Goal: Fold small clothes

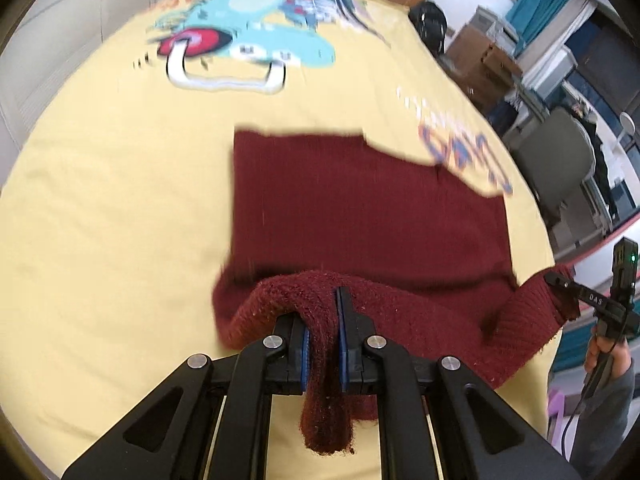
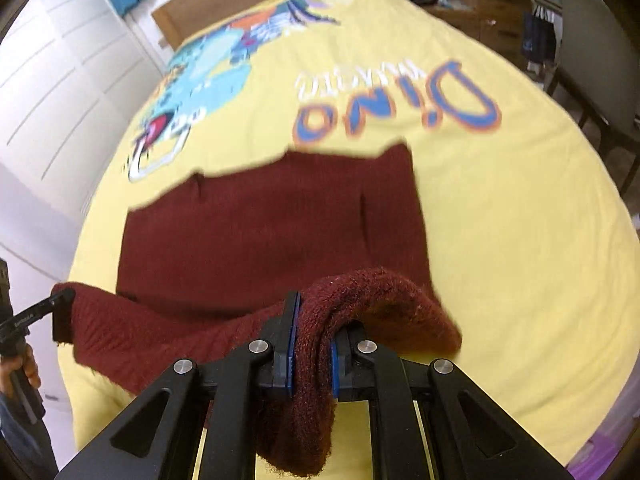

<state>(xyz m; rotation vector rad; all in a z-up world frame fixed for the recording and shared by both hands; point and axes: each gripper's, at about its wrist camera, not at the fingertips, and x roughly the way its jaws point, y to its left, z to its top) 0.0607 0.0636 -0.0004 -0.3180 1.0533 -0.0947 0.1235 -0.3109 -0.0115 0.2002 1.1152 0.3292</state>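
While most of the maroon knit sweater (image 1: 360,208) lies flat on the yellow dino bedspread (image 1: 100,200), its near edge is picked up off the bed at two spots, one per gripper. The left gripper (image 1: 323,340) is clamped onto a bunched fold of that edge, with a tail of knit hanging down between its blue pads (image 1: 343,356). Same deal on the other side: the right gripper (image 2: 311,344) is closed on its own bunch of the hem, and fabric droops below the fingers there too.

Key bit for whatever comes next: the flat body of the sweater stretches straight ahead of both sets of fingers, away from the person, towards the dino print and the headboard. The lifted edge runs crosswise, left to right, between the two grippers, so they're holding opposite ends of the same edge. Neither hand looks nearer to the far edge; they seem about level.

My guess is this is a fold of the near edge forward over the body, so both grippers would need to travel ahead together and stay level, or the fold line ends up crooked. Knit looks thick and floppy, so the middle will probably sag between the two grips.

Both views are motion-blurred, so finer detail of the far edge is hard to call.
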